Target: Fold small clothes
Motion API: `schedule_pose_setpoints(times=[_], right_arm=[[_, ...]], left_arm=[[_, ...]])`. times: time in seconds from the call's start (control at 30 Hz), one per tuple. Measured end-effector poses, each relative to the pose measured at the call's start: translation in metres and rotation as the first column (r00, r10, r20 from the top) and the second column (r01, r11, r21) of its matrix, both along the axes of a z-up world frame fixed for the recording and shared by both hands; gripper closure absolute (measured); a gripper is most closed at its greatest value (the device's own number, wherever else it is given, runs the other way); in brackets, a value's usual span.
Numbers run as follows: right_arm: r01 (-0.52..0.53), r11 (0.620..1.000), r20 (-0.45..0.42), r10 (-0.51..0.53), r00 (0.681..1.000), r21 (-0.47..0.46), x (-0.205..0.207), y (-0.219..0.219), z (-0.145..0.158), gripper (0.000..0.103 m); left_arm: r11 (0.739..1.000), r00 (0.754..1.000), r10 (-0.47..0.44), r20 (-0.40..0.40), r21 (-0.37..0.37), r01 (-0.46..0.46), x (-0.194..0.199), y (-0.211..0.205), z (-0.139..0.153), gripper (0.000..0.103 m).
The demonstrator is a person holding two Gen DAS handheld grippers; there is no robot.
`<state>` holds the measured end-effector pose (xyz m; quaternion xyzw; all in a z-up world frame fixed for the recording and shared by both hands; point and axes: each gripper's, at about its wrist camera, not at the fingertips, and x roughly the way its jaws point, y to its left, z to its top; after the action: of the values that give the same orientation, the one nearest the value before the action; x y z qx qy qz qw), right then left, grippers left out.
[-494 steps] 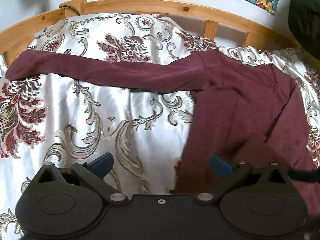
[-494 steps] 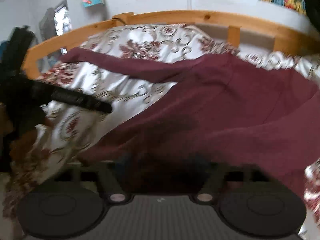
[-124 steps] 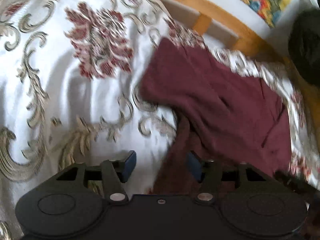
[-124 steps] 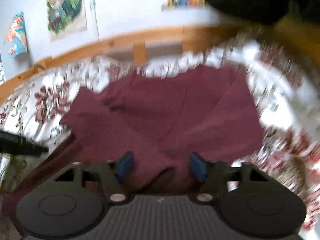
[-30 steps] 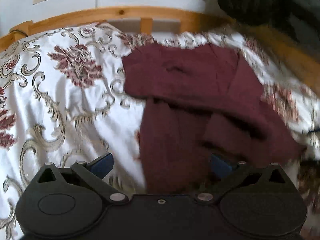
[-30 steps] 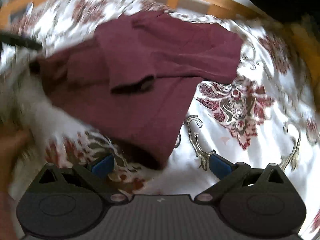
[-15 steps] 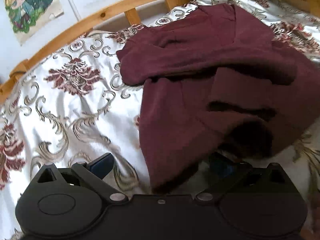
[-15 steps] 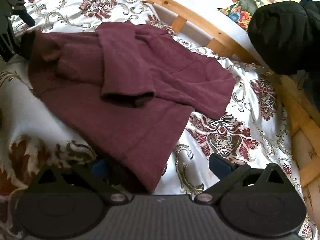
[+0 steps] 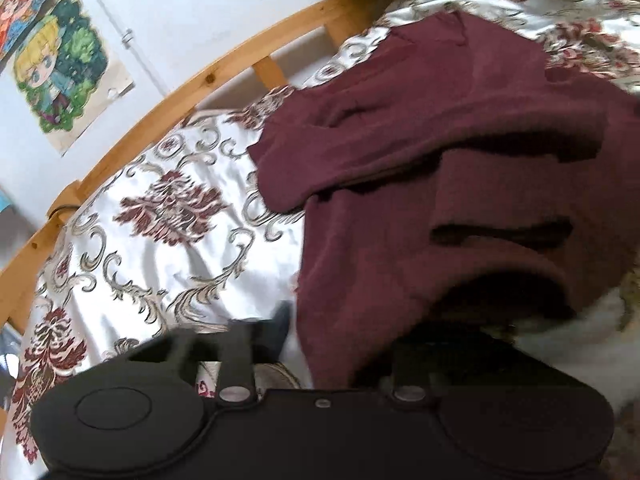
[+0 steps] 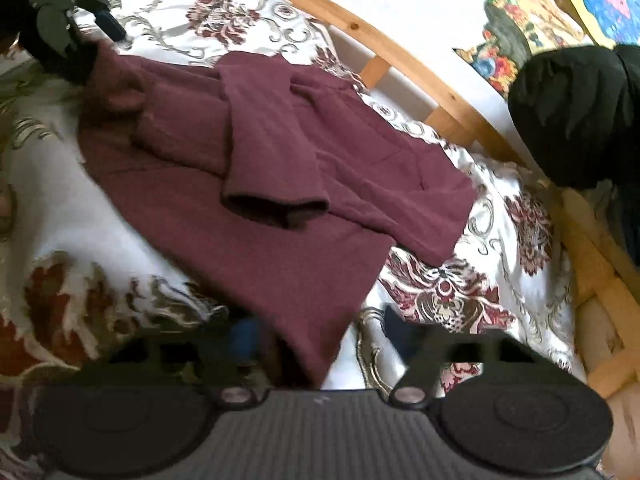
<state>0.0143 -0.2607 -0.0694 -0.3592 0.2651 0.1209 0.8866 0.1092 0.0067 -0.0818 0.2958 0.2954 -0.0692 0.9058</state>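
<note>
A maroon sweater (image 9: 420, 168) lies on the floral bedspread (image 9: 172, 240) with both sleeves folded across its body. It also shows in the right wrist view (image 10: 256, 184). My left gripper (image 9: 340, 336) is at the sweater's near hem corner, its jaws narrowing around the cloth; the right finger is hidden under the fabric. My right gripper (image 10: 320, 340) straddles the other hem corner, its jaws partly closed and blurred. The left gripper also shows in the right wrist view (image 10: 80, 12) at the top left.
A wooden bed rail (image 9: 200, 80) curves along the far side, also in the right wrist view (image 10: 400, 52). Posters (image 9: 60, 68) hang on the white wall. A black garment (image 10: 580, 116) hangs at the right over the rail.
Both grippers have moved closer to the sweater's hem, and both pairs of jaws have narrowed around the hem corners.
</note>
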Motion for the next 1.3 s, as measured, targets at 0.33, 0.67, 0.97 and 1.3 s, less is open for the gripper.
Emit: schedule_pose_setpoints(times=[0.33,0.67,0.97,1.3], right_arm=[[0.076,0.983,0.037,-0.083,0.996,0.170,-0.032,-0.016,0.046,0.097],[0.161,0.921,0.060,-0.194,0.979,0.354,-0.100,-0.032,0.108,0.097],[0.140,0.929,0.105,-0.186,0.977,0.342,-0.144,-0.022,0.136,0.097],[0.114,0.936,0.147,-0.171,0.974,0.332,-0.119,-0.021,0.145,0.097]], left_arm=[[0.984,0.999,-0.031,0.023,-0.176,0.035,-0.036,0.024,0.044,0.099],[0.938,0.993,-0.110,0.036,-0.326,0.116,-0.103,0.044,0.100,0.099],[0.898,0.992,-0.109,0.067,-0.421,0.127,-0.127,0.061,0.130,0.099],[0.903,0.995,-0.101,0.012,-0.418,0.096,-0.089,0.050,0.154,0.099]])
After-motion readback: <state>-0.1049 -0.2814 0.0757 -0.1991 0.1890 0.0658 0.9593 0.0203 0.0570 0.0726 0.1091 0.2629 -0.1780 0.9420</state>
